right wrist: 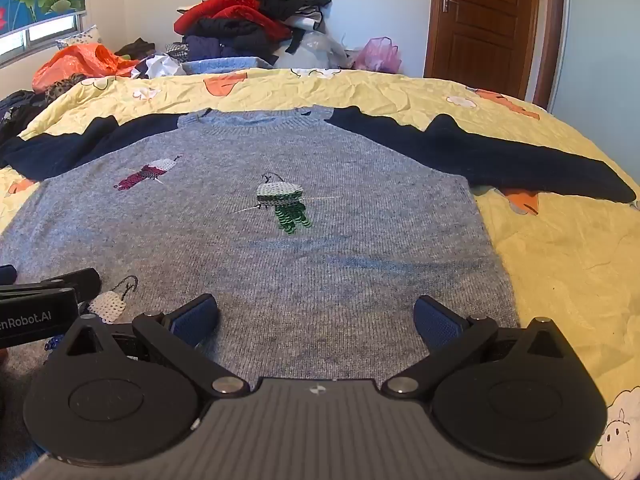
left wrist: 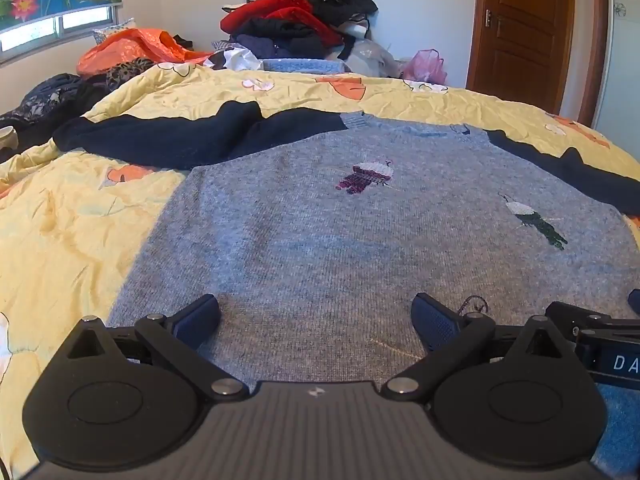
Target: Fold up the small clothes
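A small grey knit sweater (left wrist: 320, 240) (right wrist: 260, 264) with dark navy sleeves lies flat, front up, on the yellow quilt, neck at the far side. Sequin figures decorate its chest. The left sleeve (left wrist: 168, 136) is bunched and the right sleeve (right wrist: 500, 156) stretches out to the right. My left gripper (left wrist: 316, 320) hovers open over the lower hem area, nothing between its fingers. My right gripper (right wrist: 316, 320) is open too, over the hem to the right of it. Each gripper shows at the edge of the other's view.
The yellow quilt (left wrist: 60, 220) (right wrist: 560, 248) covers the bed. A tall pile of red, black and navy clothes (left wrist: 296, 20) (right wrist: 248, 20) stands at the far side, with an orange bag (left wrist: 132, 48) and a pink bag (right wrist: 378, 54). A wooden door (right wrist: 484, 20) is at the back right.
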A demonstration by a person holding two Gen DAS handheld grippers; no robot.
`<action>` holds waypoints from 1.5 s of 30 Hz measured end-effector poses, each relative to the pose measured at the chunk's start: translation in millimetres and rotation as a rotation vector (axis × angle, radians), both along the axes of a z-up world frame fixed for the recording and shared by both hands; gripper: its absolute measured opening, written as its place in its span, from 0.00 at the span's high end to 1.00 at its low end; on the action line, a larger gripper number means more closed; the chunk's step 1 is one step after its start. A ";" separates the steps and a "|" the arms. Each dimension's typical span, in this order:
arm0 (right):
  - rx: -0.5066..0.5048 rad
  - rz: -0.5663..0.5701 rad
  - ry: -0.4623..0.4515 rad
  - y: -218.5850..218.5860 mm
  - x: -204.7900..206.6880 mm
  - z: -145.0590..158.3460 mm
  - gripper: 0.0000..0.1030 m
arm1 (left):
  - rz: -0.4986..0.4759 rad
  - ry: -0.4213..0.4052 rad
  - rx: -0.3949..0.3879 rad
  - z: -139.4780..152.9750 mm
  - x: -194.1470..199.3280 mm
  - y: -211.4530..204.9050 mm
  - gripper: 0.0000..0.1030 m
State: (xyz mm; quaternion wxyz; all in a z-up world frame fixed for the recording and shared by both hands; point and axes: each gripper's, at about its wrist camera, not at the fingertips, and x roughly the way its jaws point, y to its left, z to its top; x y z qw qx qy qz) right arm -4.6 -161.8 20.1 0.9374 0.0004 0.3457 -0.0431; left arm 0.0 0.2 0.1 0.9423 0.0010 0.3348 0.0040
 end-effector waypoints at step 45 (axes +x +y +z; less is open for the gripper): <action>0.000 0.000 -0.002 0.8 0.8 -1.1 0.00 | -0.011 0.019 -0.004 1.3 1.6 0.5 0.00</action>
